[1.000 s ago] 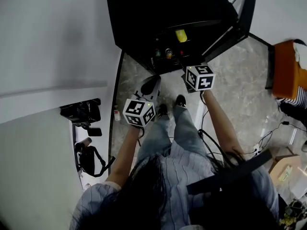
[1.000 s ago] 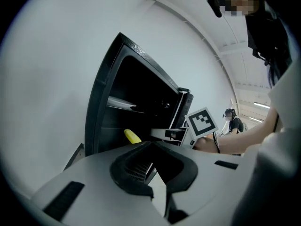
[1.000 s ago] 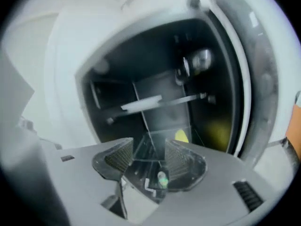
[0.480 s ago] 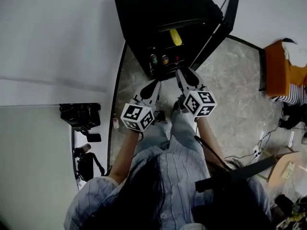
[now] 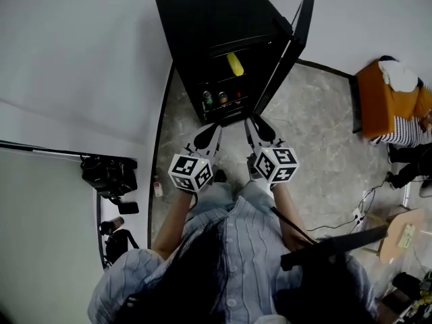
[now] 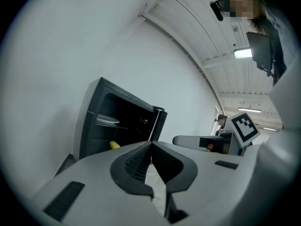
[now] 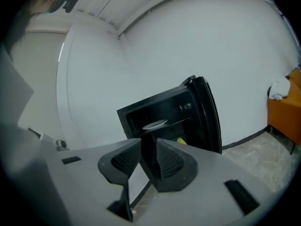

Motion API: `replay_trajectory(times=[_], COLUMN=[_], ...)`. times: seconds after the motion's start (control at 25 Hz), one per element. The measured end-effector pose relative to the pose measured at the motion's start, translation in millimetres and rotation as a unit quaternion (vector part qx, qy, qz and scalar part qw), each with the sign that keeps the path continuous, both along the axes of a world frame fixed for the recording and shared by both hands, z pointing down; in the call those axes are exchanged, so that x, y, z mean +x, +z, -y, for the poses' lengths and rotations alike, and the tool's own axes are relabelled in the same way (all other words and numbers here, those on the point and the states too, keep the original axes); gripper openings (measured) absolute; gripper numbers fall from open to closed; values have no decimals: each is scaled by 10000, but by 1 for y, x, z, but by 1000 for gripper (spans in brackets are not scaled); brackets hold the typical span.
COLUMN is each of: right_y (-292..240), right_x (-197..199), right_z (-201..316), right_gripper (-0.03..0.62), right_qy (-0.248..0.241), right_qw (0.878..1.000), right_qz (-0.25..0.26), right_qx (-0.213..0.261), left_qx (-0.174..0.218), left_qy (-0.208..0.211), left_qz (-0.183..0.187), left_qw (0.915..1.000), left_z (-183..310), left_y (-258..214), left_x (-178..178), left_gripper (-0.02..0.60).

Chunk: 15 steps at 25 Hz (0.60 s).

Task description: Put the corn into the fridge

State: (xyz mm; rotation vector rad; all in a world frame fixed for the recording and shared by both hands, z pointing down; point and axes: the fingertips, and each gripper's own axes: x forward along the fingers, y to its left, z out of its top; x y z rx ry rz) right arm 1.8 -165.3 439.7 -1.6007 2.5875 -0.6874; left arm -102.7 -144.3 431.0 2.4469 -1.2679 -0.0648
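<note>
The yellow corn (image 5: 234, 63) lies on a shelf inside the small black fridge (image 5: 202, 19), whose door (image 5: 287, 39) stands open to the right. The corn (image 6: 114, 145) also shows in the left gripper view and, as a yellow tip, in the right gripper view (image 7: 181, 141). Both grippers hang in front of the fridge, apart from it. My left gripper (image 5: 214, 128) is shut and empty, its tips meeting (image 6: 151, 144). My right gripper (image 5: 254, 121) has just been closing; a narrow gap remains (image 7: 148, 142) with nothing in it.
Three drink cans (image 5: 223, 97) stand at the fridge's bottom, and a white plate (image 7: 155, 124) rests on an upper shelf. An orange seat (image 5: 378, 100) stands at the right. Camera gear (image 5: 108, 174) lies at the left, cables (image 5: 358, 211) on the floor at the right.
Both grippers have drawn back from the fridge opening toward the person and risen. The right gripper's jaws have narrowed. The corn stays on its shelf.
</note>
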Motion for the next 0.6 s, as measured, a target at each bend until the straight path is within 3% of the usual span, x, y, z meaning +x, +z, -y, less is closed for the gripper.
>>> replay_trajectory(times=[0.32,0.6], right_y=[-9,-7], right_x=[15,41], right_z=[-38,-93], right_gripper=[100,94], right_qy=[-138,-487], right_qw=[9999,9987], right_qz=[58,-56], right_qx=[-84,-102], left_qx=[38,-74], left_qy=[-121,-614], left_qz=[-156,-221], left_qw=[9998,9978], left_z=[-24,-70], left_y=[-14,-17], left_x=[26,46], left_gripper=[9,9])
